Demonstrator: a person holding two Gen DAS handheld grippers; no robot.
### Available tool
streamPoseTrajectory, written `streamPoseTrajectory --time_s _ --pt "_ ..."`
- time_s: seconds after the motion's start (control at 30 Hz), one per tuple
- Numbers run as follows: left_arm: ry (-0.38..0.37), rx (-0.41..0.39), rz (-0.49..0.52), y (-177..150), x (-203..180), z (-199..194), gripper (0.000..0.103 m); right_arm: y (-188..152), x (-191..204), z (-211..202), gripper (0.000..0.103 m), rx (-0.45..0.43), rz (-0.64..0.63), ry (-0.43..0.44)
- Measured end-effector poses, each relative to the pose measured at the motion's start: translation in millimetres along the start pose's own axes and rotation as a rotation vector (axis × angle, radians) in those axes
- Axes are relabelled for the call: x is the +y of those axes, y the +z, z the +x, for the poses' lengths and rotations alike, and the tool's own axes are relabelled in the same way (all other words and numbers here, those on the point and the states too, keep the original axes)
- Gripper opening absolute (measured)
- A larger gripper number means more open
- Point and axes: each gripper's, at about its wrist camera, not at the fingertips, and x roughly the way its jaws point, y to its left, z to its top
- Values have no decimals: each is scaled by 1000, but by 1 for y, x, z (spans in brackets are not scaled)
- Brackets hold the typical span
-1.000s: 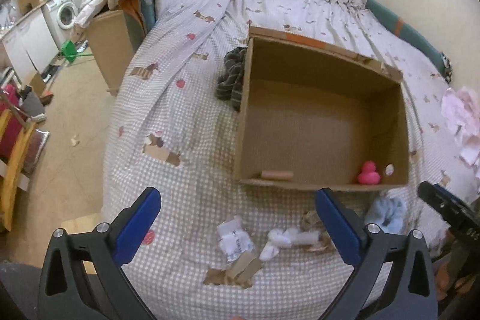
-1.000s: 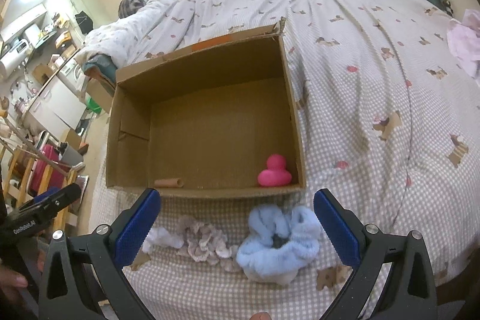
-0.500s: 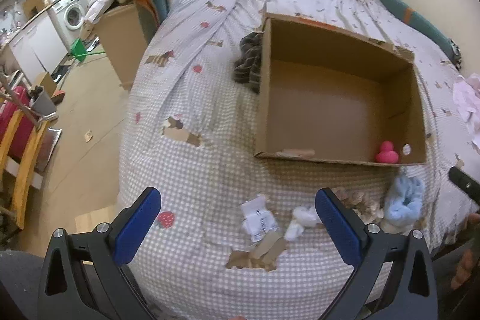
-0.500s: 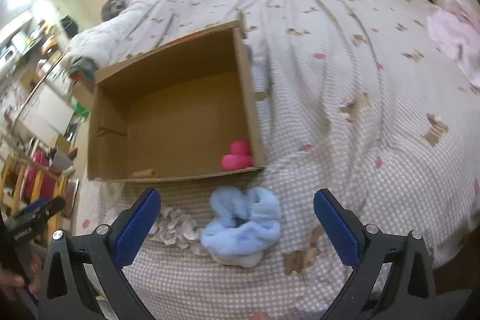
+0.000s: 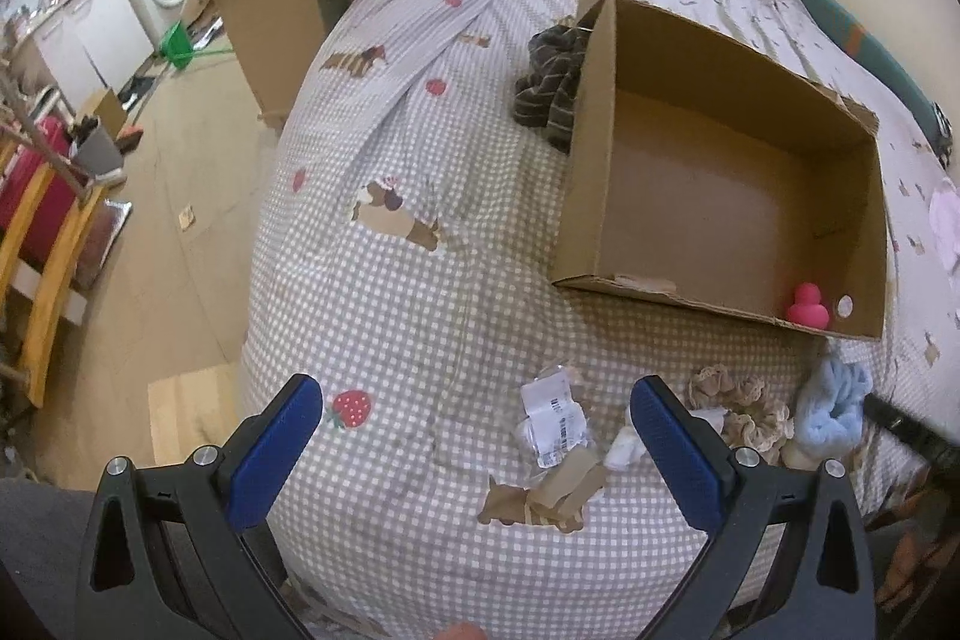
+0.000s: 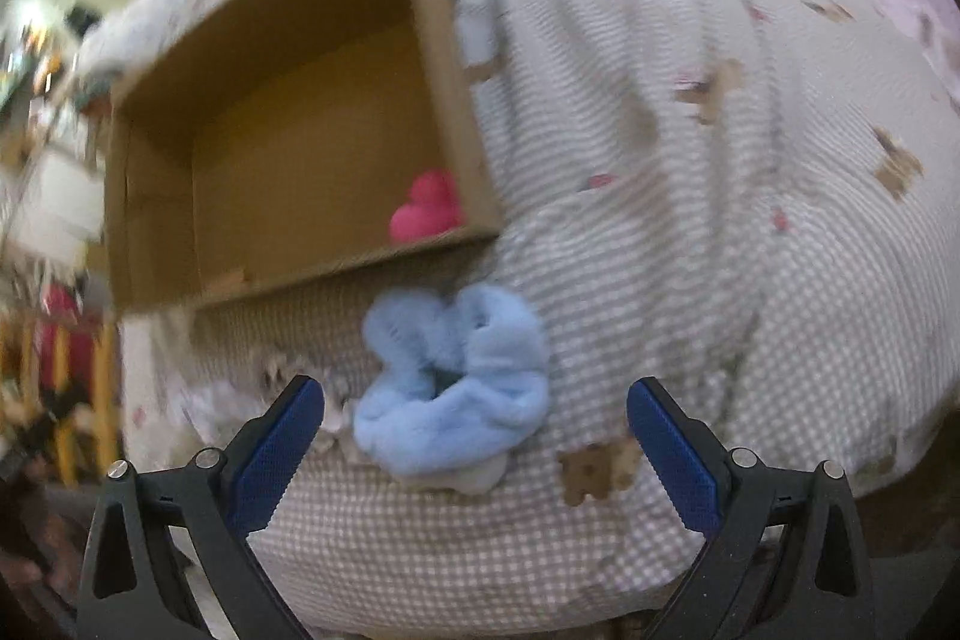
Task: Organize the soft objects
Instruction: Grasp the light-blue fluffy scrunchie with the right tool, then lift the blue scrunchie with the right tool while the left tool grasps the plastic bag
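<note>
2 claws, both spread wide, holding nothing. Left claw (image 5: 477,427) hovers over the bed (image 5: 420,316) near a white tag (image 5: 555,415). Right claw (image 6: 476,424) hangs just above the blue scrunchie (image 6: 456,394), which lies on the bed just in front of the cardboard box (image 6: 444,58). Pink duck (image 6: 426,214) sits in the box's near right corner. Beige scrunchie (image 5: 741,403) lies beside the blue one.

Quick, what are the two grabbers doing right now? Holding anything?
Left gripper: open, holding nothing.
Right gripper: open, empty, blue scrunchie lying between its fingers.
</note>
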Motion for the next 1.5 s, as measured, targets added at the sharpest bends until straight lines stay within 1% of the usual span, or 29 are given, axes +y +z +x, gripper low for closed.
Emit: streamPoseTrajectory --time_s 0.1,0.17,0.23,0.27,0.33,0.37,0.4,0.43,0.53,0.6,0.67,0.77,0.83,0.9,0.93,0.97,1.03,1.1,1.13,1.17,1.23,1.37,1.47,1.5 --pt "-6 10 -25 1 3 2 102 -3 25 20 103 68 -104 -46" --pt "-7 14 -38 2 6 3 103 -9 39 33 103 105 -169 -100" --pt "-9 18 -44 2 6 4 103 -14 49 42 103 123 -222 -151" --pt "-9 20 -44 2 6 4 103 -15 52 44 99 123 -241 -169" --pt "-7 21 -43 1 6 5 103 -16 51 47 66 130 -256 -185" --pt "-4 21 -44 1 7 5 103 -15 48 47 61 135 -245 -181" --pt "-1 21 -47 2 8 5 102 -14 44 46 55 133 -222 -161" --pt "-1 23 -55 3 10 6 102 -13 38 41 46 125 -195 -136" --pt "-15 39 -93 5 16 10 102 -12 27 26 36 95 -155 -97" --pt "-19 53 -110 4 18 12 102 -13 20 14 33 63 -138 -68" --pt "-10 54 -106 4 17 12 102 -15 17 -1 33 20 -132 -27" --pt "-3 53 -101 4 15 12 102 -17 17 -22 33 -29 -134 53" --pt "-2 65 -100 4 14 16 102 -22 19 -34 33 -50 -133 93" --pt "-18 78 -105 4 14 20 102 -24 19 -39 33 -60 -135 124" --pt "-35 93 -107 5 13 24 99 -22 16 -42 33 -67 -141 133" --pt "-44 103 -109 5 12 27 92 -23 18 -44 33 -71 -143 140" --pt "-64 139 -112 4 8 37 83 -28 15 -44 33 -72 -141 170" --pt "-85 188 -113 2 3 50 80 -28 14 -48 33 -76 -146 190" --pt "-92 215 -113 1 0 57 77 -30 18 -48 32 -78 -151 200" --pt "-95 232 -112 0 -2 63 72 -30 19 -50 32 -82 -157 207" --pt "-102 281 -111 -3 -7 78 66 -32 23 -50 32 -84 -162 214" --pt "-93 334 -123 -6 -9 97 48 -32 19 -48 32 -73 -143 219" --pt "-95 345 -108 -6 -15 105 42 -33 19 -49 32 -71 -137 220" --pt "-99 348 -100 -6 -18 107 42 -32 19 -49 32 -70 -137 220"
